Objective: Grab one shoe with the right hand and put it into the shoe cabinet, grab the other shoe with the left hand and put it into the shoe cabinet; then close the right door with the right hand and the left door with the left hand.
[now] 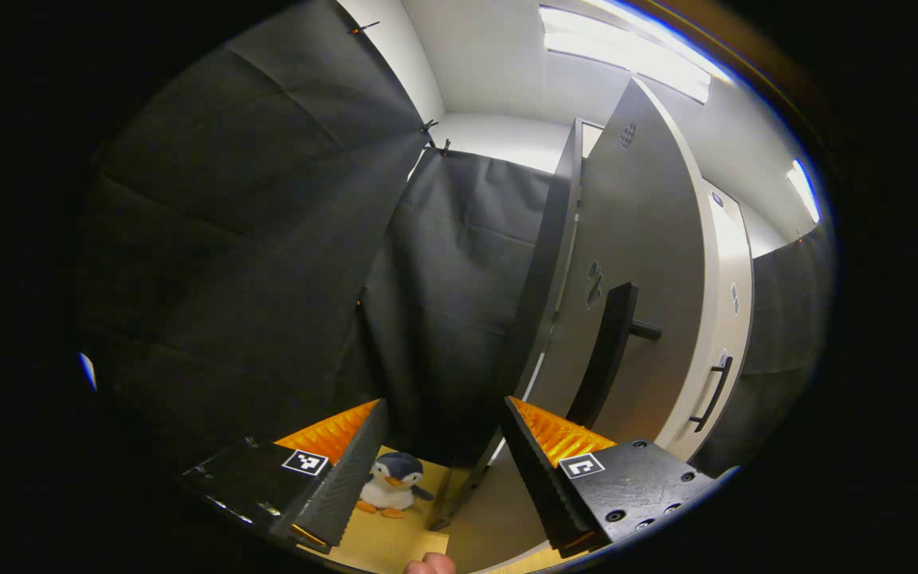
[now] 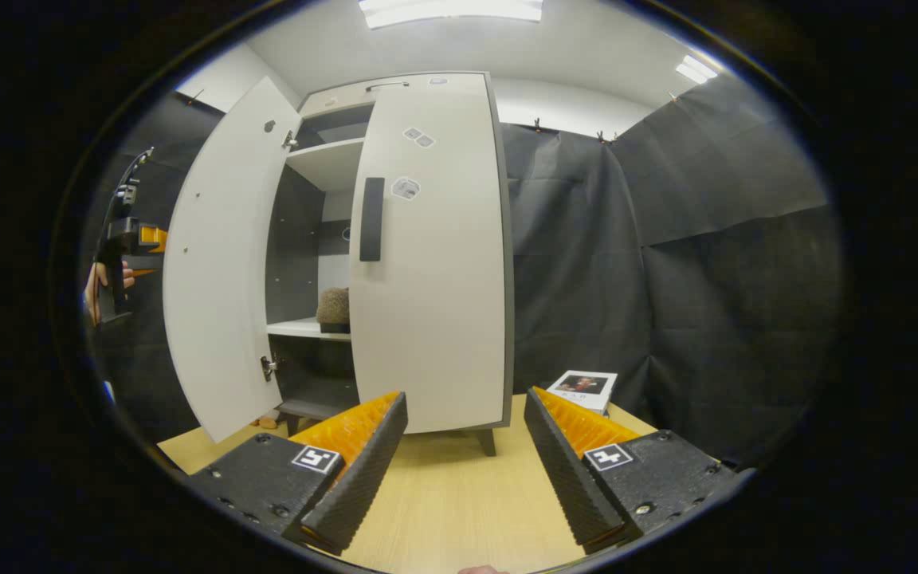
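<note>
A tall pale grey shoe cabinet (image 2: 427,255) with dark edges stands on a light wooden floor (image 2: 459,502) in a booth, its right door shut and its left door open.

In the right gripper view, the right door (image 2: 431,263) with its dark vertical handle (image 2: 371,219) sits flush, while the left door (image 2: 220,263) swings out toward the near left. Through the gap, a fuzzy brown shoe (image 2: 334,309) rests on a white middle shelf (image 2: 307,328). The right gripper (image 2: 463,470) hangs near the floor, jaws spread and empty. At far left, a hand holds the left gripper (image 2: 128,239) just outside the open door. A small book (image 2: 584,388) lies on the floor right of the cabinet. In the left gripper view, the left gripper (image 1: 443,478) faces the open door's edge, jaws apart, holding nothing; a small plush penguin (image 1: 391,485) sits on the floor between them, farther off.
</note>
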Demonstrator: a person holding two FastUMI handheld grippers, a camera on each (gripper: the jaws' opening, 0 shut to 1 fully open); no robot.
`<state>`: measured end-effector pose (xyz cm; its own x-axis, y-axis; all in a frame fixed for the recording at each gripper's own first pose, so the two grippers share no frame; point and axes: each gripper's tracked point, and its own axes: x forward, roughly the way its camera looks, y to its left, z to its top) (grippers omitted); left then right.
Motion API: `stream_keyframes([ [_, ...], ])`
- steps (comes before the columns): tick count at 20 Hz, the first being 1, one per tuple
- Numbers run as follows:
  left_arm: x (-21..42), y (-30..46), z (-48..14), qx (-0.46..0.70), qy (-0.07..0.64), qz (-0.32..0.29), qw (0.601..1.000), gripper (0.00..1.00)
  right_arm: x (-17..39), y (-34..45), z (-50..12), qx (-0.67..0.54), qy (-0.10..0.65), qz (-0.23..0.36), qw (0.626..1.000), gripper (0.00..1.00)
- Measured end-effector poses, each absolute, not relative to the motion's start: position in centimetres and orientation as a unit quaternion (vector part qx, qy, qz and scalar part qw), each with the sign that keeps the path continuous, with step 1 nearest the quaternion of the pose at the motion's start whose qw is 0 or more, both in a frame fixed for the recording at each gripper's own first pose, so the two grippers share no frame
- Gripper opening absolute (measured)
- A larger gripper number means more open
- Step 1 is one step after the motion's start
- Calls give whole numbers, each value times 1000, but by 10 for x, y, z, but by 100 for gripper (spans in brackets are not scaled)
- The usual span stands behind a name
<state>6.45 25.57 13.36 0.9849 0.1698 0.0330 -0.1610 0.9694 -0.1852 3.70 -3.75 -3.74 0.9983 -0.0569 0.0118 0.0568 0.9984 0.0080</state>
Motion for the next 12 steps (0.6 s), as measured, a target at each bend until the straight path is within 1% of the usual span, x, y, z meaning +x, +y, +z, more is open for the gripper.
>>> stream_keyframes([
  [2,64,225,131,-102,-17,55,993,89,38,-36,-34,5,-9,-27,1000,96],
  [3,66,207,129,-104,-14,42,994,100,38,-38,-33,3,-10,-27,1000,96],
  [4,69,190,127,-105,-13,27,994,89,38,-39,-32,1,-10,-29,1000,94],
  [5,74,175,125,-111,-10,14,994,89,37,-41,-32,-1,-10,-30,1000,94],
  [6,79,162,124,-118,-10,6,993,100,36,-44,-31,-3,-10,-33,999,94],
  [7,88,151,121,-127,-10,0,992,89,36,-49,-30,-5,-11,-37,999,94],
  [8,98,139,118,-138,-6,-9,990,90,34,-53,-30,-7,-11,-42,999,94],
  [9,108,126,114,-147,-4,-18,989,91,33,-59,-28,-7,-11,-47,999,97],
  [11,124,109,102,-152,3,-26,988,92,27,-67,-27,-6,-14,-59,998,97],
  [12,131,99,100,-151,6,-31,988,92,26,-74,-27,-6,-14,-66,998,94],
])
